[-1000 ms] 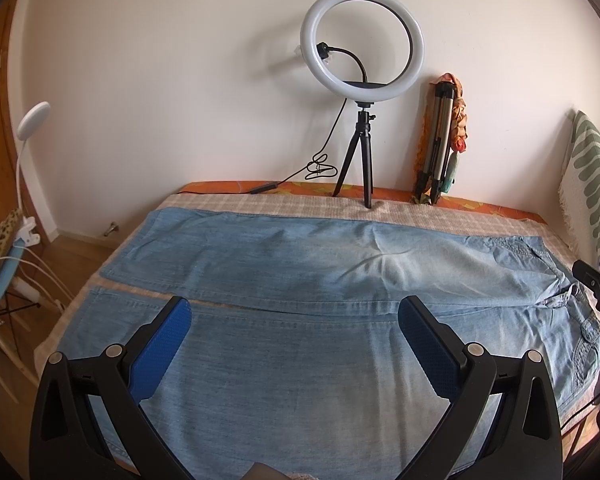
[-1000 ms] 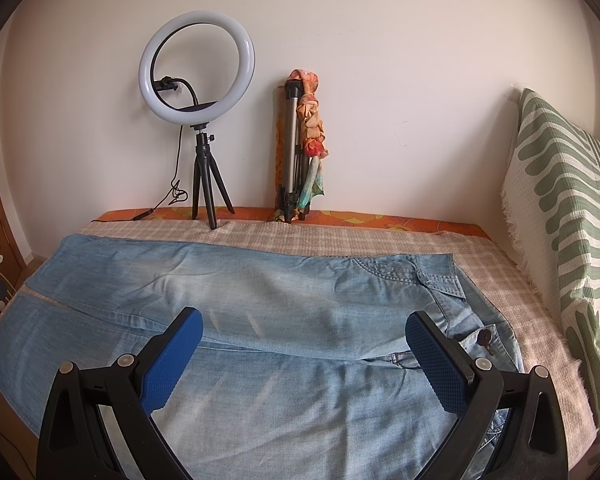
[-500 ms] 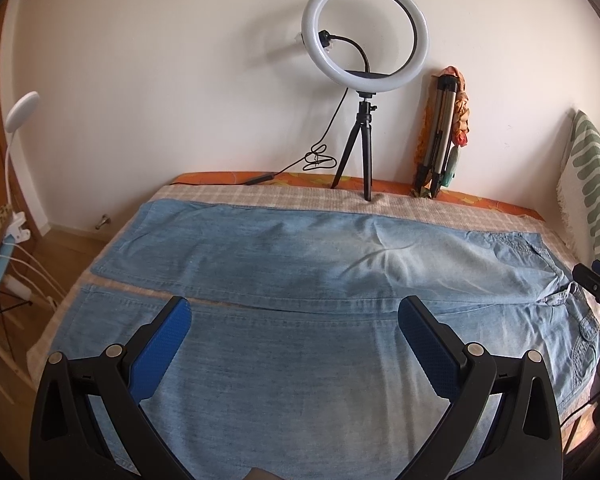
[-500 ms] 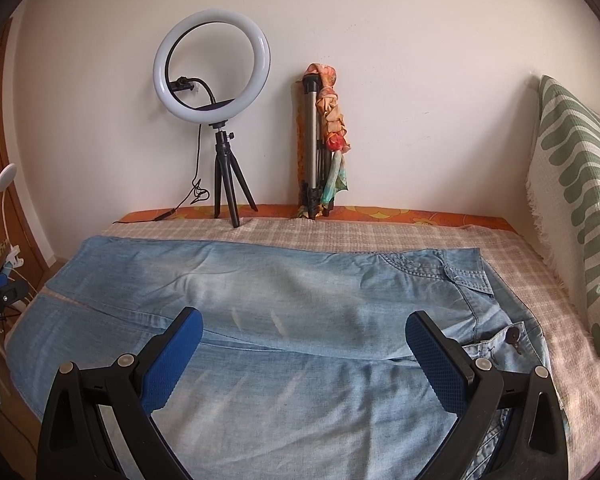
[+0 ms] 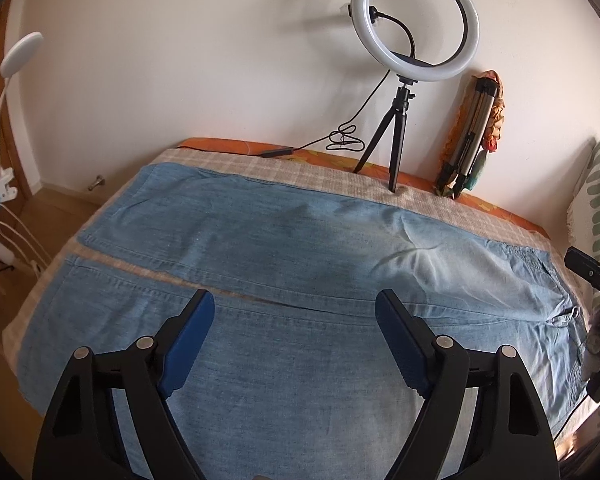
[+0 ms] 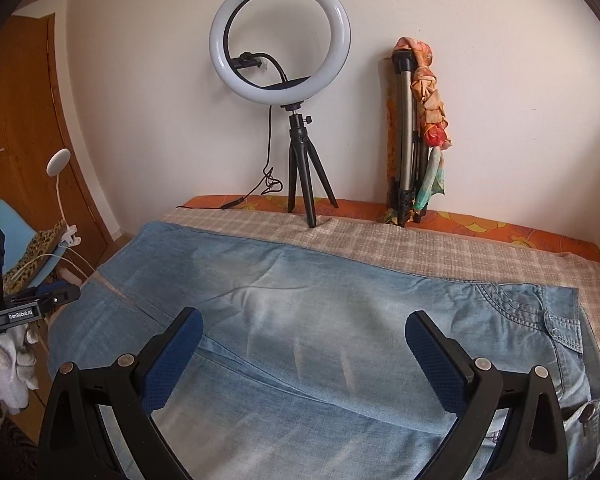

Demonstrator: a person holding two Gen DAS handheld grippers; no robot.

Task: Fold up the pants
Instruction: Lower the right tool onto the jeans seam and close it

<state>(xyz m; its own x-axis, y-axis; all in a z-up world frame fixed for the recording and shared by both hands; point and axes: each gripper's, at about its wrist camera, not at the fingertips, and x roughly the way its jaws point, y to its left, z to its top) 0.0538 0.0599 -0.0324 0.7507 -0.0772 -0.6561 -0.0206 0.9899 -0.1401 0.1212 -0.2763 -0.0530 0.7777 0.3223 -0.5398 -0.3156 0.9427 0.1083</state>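
Light blue denim pants (image 5: 300, 248) lie flat and spread across the bed, legs side by side toward the left, waist toward the right. They also show in the right wrist view (image 6: 339, 320), with the buttoned waist (image 6: 559, 332) at the right. My left gripper (image 5: 295, 312) is open and empty above the near leg. My right gripper (image 6: 301, 330) is open and empty above the thigh area, touching nothing. The right gripper's body (image 5: 595, 280) shows at the right edge of the left wrist view, and the left gripper's body (image 6: 16, 304) at the left edge of the right wrist view.
A ring light on a small tripod (image 6: 300, 160) stands at the bed's far edge by the wall, cable trailing left. A folded tripod with a scarf (image 6: 415, 128) leans on the wall. A green-patterned pillow (image 5: 595, 200) is at the right. A lamp (image 5: 16, 56) and chair stand left.
Both grippers have tilted and moved closer over the pants, staying open. The pants have not moved.
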